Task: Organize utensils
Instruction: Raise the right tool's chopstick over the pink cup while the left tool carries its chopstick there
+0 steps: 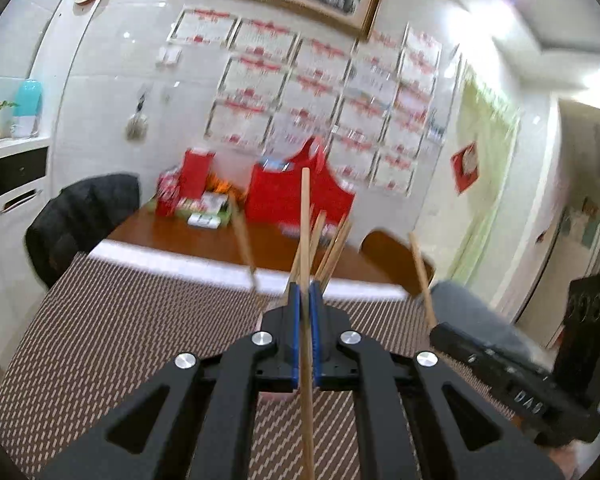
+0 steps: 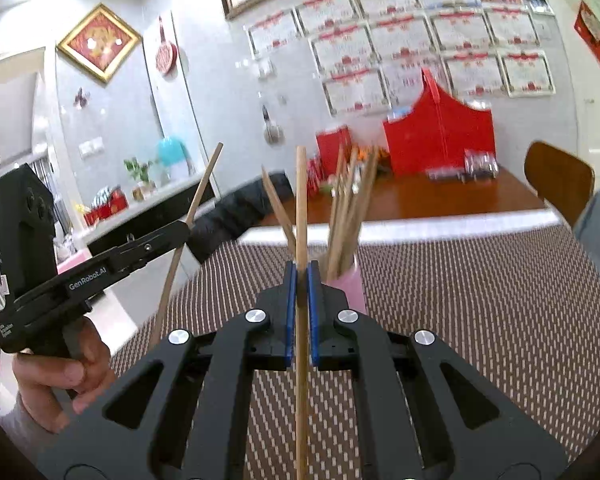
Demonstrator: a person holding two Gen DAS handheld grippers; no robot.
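My left gripper (image 1: 305,294) is shut on a wooden chopstick (image 1: 305,216) that stands upright between its blue pads. My right gripper (image 2: 302,276) is shut on another wooden chopstick (image 2: 301,200), also upright. A pink cup (image 2: 350,284) holding several chopsticks (image 2: 350,208) stands on the woven mat just beyond the right gripper, to its right. In the left wrist view those chopsticks (image 1: 332,248) rise behind the fingers and the cup is hidden. The left gripper with its chopstick also shows in the right wrist view (image 2: 182,226); the right gripper shows in the left wrist view (image 1: 436,330).
A brown woven mat (image 2: 480,320) covers the near table. Beyond it is a wooden table (image 2: 440,196) with a red bag (image 2: 440,136) and red boxes (image 1: 196,176). A dark jacket hangs on a chair (image 1: 84,216) at left. A wooden chair (image 2: 560,176) is at right.
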